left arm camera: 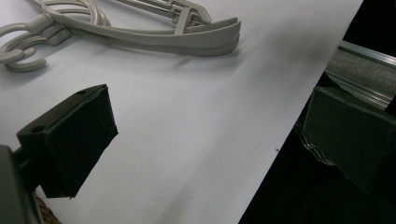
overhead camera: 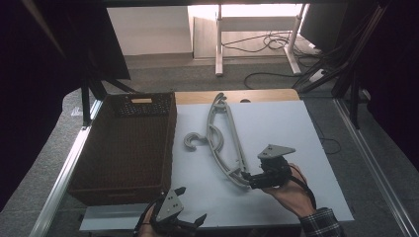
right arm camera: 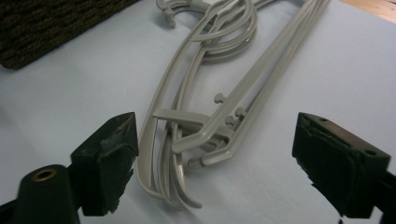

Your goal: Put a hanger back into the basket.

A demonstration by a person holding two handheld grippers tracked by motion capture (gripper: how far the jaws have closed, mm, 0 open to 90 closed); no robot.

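A white rectangular board (overhead camera: 276, 128) covers most of the table, and along its left edge stands a dark brown woven basket (overhead camera: 129, 148), deep and rectangular, with a handle slot in its far wall. Beside the basket, on the middle of the board, lies a small stack of pale grey plastic clothes hangers (overhead camera: 223, 140), flat and nested, with the hooks curling toward the basket and the long arms running from the far edge down toward the person's right hand.

The right gripper (overhead camera: 252, 180), black with a grey three-cornered plate on top, sits at the near end of the stack. In its own view its jaws stand spread with the hangers' (right arm camera: 196, 126) end between them; the left pad is close beside the outer rail, and no grasp shows.

The left gripper (overhead camera: 190, 207) rests at the near edge of the board, jaws apart, holding nothing, well away from the hangers (left arm camera: 140, 32).
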